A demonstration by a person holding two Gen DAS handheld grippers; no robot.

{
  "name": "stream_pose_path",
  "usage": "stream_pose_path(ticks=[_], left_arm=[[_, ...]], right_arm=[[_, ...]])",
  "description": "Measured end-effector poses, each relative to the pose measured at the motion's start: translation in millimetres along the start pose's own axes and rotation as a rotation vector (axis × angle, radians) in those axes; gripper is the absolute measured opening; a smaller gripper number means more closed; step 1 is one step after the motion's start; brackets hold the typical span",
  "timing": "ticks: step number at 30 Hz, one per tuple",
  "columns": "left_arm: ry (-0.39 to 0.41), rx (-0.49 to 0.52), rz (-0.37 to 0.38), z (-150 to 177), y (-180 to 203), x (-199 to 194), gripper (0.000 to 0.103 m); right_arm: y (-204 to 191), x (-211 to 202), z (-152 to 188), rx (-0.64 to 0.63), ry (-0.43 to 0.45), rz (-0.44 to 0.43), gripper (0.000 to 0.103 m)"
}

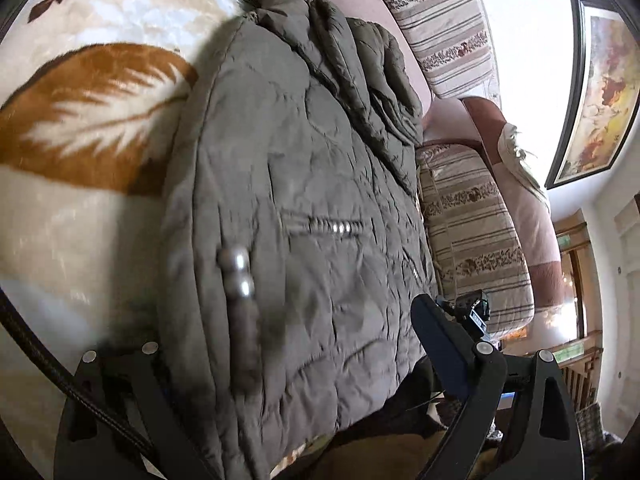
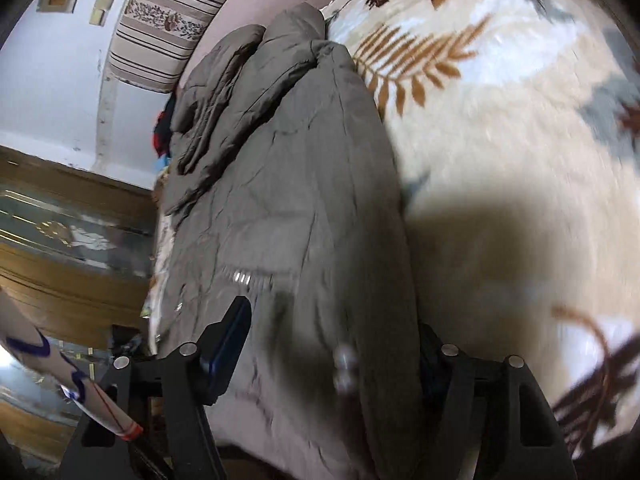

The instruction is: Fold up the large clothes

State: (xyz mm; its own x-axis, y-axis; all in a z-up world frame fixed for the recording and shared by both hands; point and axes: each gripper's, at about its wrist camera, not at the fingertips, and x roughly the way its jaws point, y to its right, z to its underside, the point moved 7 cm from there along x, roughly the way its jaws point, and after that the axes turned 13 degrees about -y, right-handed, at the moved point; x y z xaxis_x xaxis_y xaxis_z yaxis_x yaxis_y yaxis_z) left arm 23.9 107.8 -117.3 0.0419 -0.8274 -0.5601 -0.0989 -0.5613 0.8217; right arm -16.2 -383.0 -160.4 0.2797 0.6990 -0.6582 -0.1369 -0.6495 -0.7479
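Observation:
A grey-olive quilted jacket lies folded lengthwise on a cream leaf-print blanket; it also shows in the right wrist view, with a zipped pocket and snap buttons. My left gripper is wide open, its fingers either side of the jacket's near end; the left finger is hidden under the cloth. My right gripper is also wide open astride the near end, with its right finger mostly hidden by the jacket. The other gripper's tip shows beside my left one.
Striped cushions and a pink sofa back run along the jacket's far side. A framed picture hangs on the white wall. A wooden cabinet and colourful clothes lie to the left in the right wrist view.

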Motion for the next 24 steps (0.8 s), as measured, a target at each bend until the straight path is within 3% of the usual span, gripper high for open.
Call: stream_pose_path(ticks=[5,12,16,22,23,24], left_arm=[[0.011,0.041,-0.021,9,12,3,0.093],[0.012,0.051,-0.096,9,11,14,0.093],[0.001,0.028,-0.144,6,6,25,0.094],[0.006,0.052,-0.298,11,13,32,0.094],[0.012,0.047,-0.34,13,15,33,0.092],[0.023,0.042,-0.408,14,16,33,0.081]], right_arm=[[-2,3,29,-0.013,-0.028,-0.058,0.071],[-19,6,43,-0.037,-0.029,-0.162,0.068],[-31,27,43,-0.044,-0.073,-0.17,0.066],[-30,54,45,-0.015,-0.095,-0.111,0.062],[-29,53,46,-0.01,-0.09,-0.103,0.057],[-27,51,47,-0.003,-0.083,-0.089,0.051]])
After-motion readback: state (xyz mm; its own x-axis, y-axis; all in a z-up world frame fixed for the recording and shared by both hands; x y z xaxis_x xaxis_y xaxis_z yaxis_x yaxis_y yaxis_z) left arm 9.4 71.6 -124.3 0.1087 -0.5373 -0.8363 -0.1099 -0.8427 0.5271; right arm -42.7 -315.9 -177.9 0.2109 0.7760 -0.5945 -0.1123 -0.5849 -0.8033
